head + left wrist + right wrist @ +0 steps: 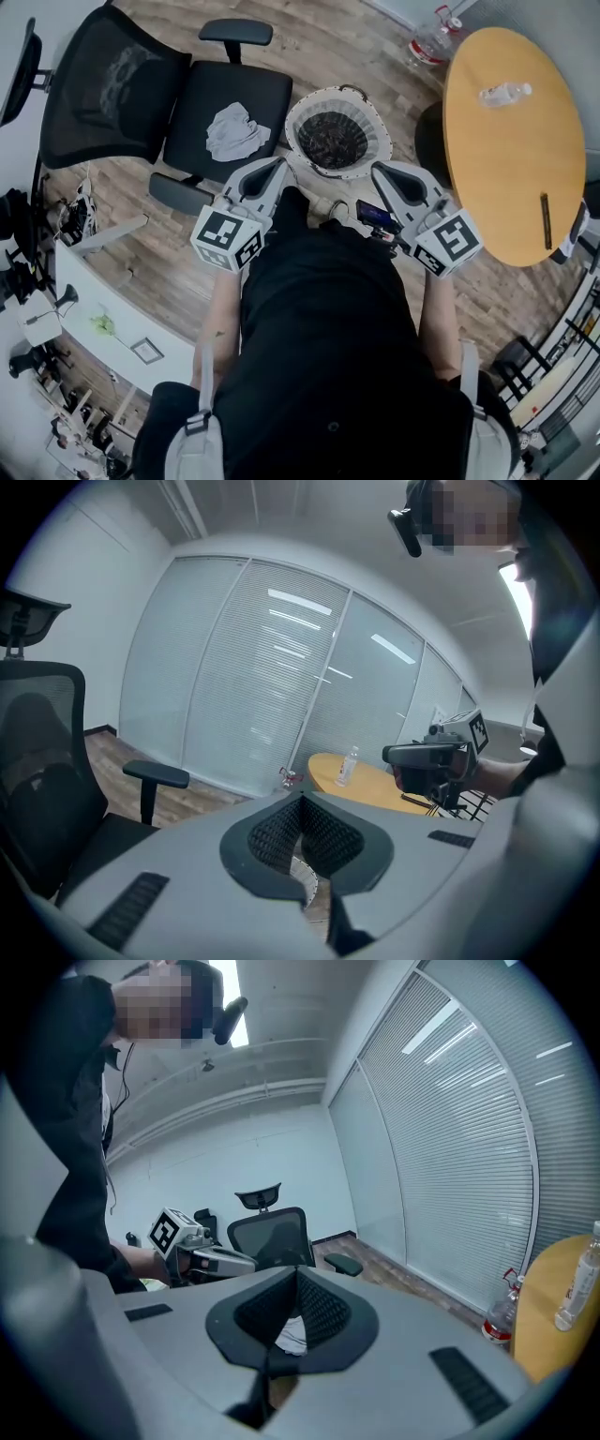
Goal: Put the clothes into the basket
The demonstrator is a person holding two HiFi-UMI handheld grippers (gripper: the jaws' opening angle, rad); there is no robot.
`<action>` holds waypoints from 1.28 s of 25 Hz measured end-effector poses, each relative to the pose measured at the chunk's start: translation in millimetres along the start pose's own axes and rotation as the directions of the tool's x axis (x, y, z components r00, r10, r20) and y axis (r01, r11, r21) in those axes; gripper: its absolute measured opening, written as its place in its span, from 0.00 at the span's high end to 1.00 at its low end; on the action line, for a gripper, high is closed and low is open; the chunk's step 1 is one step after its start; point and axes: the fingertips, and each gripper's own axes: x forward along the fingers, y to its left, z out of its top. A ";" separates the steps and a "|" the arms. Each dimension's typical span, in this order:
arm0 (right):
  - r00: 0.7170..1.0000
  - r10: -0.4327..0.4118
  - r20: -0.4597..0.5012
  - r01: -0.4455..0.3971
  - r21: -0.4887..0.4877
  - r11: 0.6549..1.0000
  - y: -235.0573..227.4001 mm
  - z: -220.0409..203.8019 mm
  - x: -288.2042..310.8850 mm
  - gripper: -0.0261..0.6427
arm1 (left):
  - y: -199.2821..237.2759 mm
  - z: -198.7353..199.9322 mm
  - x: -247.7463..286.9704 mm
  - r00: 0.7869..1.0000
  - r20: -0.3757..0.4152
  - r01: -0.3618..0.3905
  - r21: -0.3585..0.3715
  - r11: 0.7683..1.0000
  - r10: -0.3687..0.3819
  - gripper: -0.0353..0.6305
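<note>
Clothes left to move: one pale, crumpled garment (236, 131) lies on the seat of the black office chair (211, 89). Nearest the person, the left gripper (279, 165) and the right gripper (378, 170) are held side by side in front of the body. Each has its jaws pressed together with nothing pinched between them, and both gripper views show closed, empty tips. Just beyond the tips stands the round white basket (298, 127) on the wooden floor (375, 47), just beside the chair. Its inside is dark and mottled; whether that is clothing already dropped in or only a lining cannot be told. Farther off, the yellow table (506, 169) carries a bottle (504, 92) and no clothes. Judged progress: the visible garment is not yet picked up, so at least one grasp, carry and drop are left to do.
</note>
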 end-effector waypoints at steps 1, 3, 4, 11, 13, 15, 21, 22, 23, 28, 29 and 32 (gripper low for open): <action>1.000 -0.004 -0.001 0.004 0.001 1.000 -0.6 2.2 6.2 0.94 | 7.4 1.7 0.0 1.000 -0.003 0.000 -0.002 1.000 0.000 0.94; 1.000 -0.012 -0.004 0.012 0.001 1.000 -2.0 6.4 18.9 0.94 | 21.5 3.8 1.1 1.000 -0.011 0.004 -0.005 1.000 -0.005 0.93; 1.000 -0.016 -0.005 0.016 0.001 1.000 -2.1 8.6 25.1 0.94 | 28.1 4.2 1.6 1.000 -0.015 0.008 -0.006 1.000 -0.008 0.94; 0.998 -0.052 -0.024 0.051 -0.002 0.999 1.0 19.9 64.1 0.94 | 72.6 5.2 7.5 0.999 -0.037 0.036 -0.018 0.999 -0.037 0.93; 0.998 -0.058 -0.037 0.058 -0.005 0.998 3.6 19.9 74.6 0.94 | 84.3 3.6 9.0 0.998 -0.044 0.044 -0.017 0.999 -0.045 0.93; 0.997 -0.063 -0.052 0.063 -0.006 0.998 6.3 19.9 86.1 0.94 | 97.8 1.1 10.3 0.997 -0.052 0.049 -0.024 0.998 -0.051 0.93; 0.991 -0.092 -0.092 0.093 0.007 0.996 10.4 16.9 116.4 0.94 | 137.9 -12.9 14.4 0.993 -0.098 0.065 -0.052 0.997 -0.069 0.93; 0.991 -0.094 -0.097 0.096 0.010 0.995 10.8 16.2 120.0 0.93 | 143.8 -16.2 15.8 0.991 -0.110 0.064 -0.047 0.997 -0.069 0.93; 0.990 -0.095 -0.102 0.097 0.013 0.995 11.3 15.7 123.5 0.94 | 150.0 -19.0 17.3 0.991 -0.119 0.063 -0.044 0.997 -0.068 0.93; 0.988 -0.088 -0.128 0.092 0.021 0.996 8.5 13.1 141.5 0.93 | 187.0 -29.8 27.1 0.993 -0.109 0.024 -0.097 0.995 -0.035 0.93; 0.987 -0.088 -0.132 0.091 0.023 0.996 8.2 13.2 143.8 0.93 | 193.6 -33.9 29.1 0.994 -0.109 0.015 -0.117 0.993 -0.028 0.93; 0.986 -0.081 -0.147 0.086 0.027 0.996 9.0 12.2 147.2 0.93 | 210.1 -51.7 34.4 0.992 -0.130 -0.022 -0.155 0.988 0.002 0.93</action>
